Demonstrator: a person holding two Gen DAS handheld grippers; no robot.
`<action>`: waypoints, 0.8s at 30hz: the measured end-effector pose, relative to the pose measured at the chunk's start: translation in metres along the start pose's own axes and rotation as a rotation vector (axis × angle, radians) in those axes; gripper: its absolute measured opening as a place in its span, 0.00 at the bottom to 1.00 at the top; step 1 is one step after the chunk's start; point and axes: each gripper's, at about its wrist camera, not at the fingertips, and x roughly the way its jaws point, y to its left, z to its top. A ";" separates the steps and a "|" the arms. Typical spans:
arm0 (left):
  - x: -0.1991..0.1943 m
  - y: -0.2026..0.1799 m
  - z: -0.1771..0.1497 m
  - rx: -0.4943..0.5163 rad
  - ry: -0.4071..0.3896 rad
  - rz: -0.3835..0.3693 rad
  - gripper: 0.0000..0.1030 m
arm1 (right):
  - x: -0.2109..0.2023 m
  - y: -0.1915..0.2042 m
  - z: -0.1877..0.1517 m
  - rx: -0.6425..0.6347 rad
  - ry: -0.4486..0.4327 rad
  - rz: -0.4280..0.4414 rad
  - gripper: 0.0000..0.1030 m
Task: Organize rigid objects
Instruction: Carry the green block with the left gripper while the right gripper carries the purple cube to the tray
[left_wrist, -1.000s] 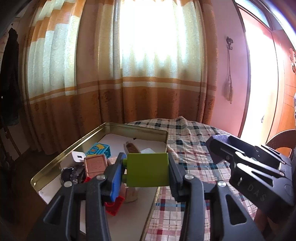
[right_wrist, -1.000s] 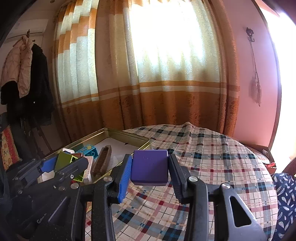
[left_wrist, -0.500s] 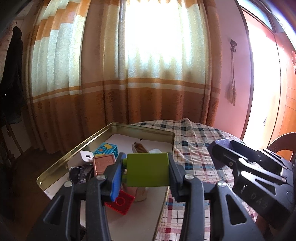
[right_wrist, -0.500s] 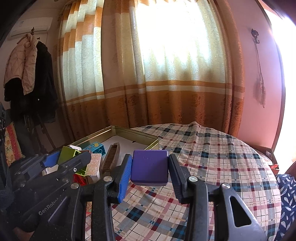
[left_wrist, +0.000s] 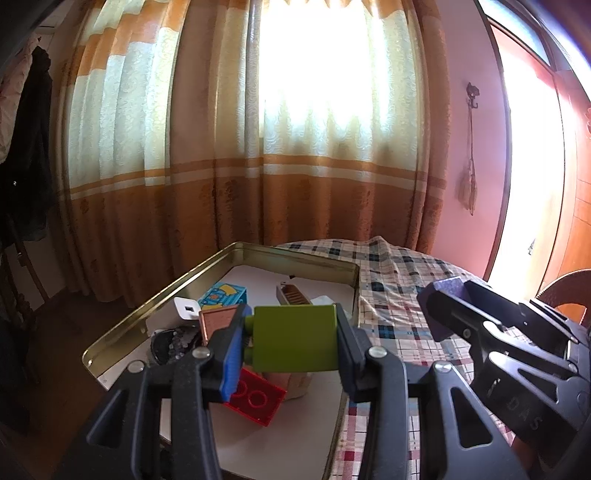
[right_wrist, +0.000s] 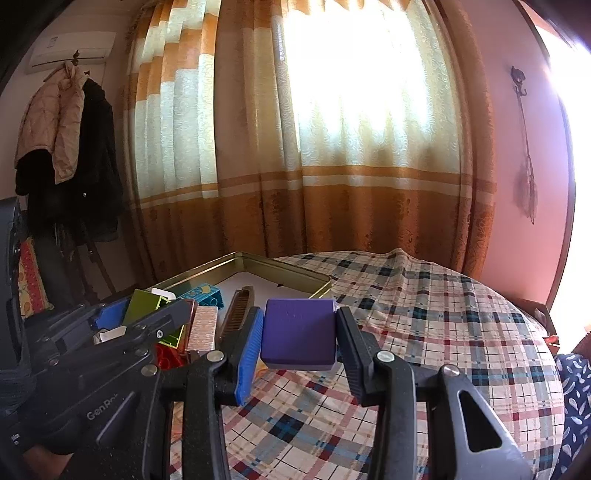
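Lifted a little against the gold tin tray since a second ago, with more of the red brick showing beneath the left gripper, jaws clamped on one green block above the tray's near right corner. Further right, right gripper pinched on one purple block, raised over the plaid tablecloth just beside the tray. Behind both, orange-and-cream curtains and pink wall.
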 end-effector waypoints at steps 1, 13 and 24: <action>0.000 0.001 0.000 -0.003 0.001 0.001 0.41 | 0.000 0.001 0.000 -0.002 -0.001 0.002 0.42; 0.001 0.008 0.002 -0.025 0.006 0.002 0.41 | 0.000 0.005 0.000 -0.007 -0.002 0.012 0.42; 0.004 0.018 0.001 -0.043 0.016 0.025 0.41 | 0.003 0.019 -0.001 -0.025 0.003 0.052 0.42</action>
